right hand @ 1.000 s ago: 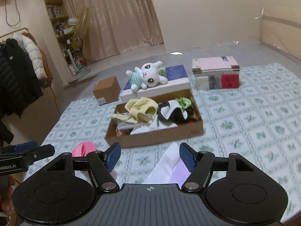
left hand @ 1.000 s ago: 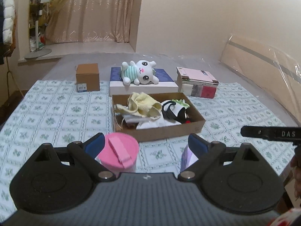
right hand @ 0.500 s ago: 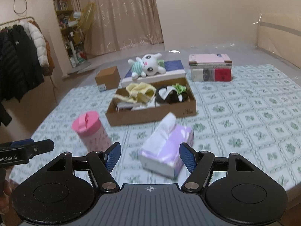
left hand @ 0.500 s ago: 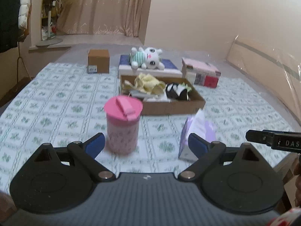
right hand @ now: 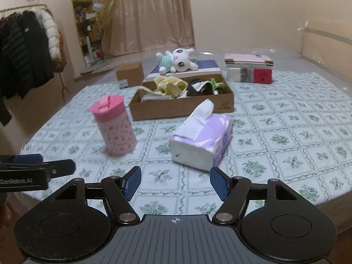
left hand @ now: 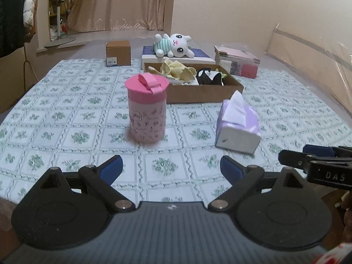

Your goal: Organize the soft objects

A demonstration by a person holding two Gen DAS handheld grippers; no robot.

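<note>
A shallow cardboard box (left hand: 204, 92) (right hand: 182, 107) holds yellow cloth (left hand: 178, 71) (right hand: 169, 87) and black-and-white fabric (left hand: 209, 78). Behind it a white plush bunny (left hand: 176, 46) (right hand: 178, 61) lies on a blue-topped box (left hand: 198, 55). A purple tissue pack (left hand: 238, 125) (right hand: 204, 140) and a pink lidded cup (left hand: 147, 110) (right hand: 114, 125) stand on the patterned cloth nearer me. My left gripper (left hand: 170, 168) is open and empty, short of the cup and the pack. My right gripper (right hand: 175, 182) is open and empty, just short of the tissue pack.
A small brown carton (left hand: 118, 52) sits at the back left, a stack of books (left hand: 237, 63) (right hand: 249, 70) at the back right. Coats (right hand: 26, 50) hang on a rack at the left. The table's near edge lies under both grippers.
Both grippers have drawn back from the box and sunk lower, so the pink cup and the tissue pack now stand fully in view ahead of the fingers. Both stay open.
</note>
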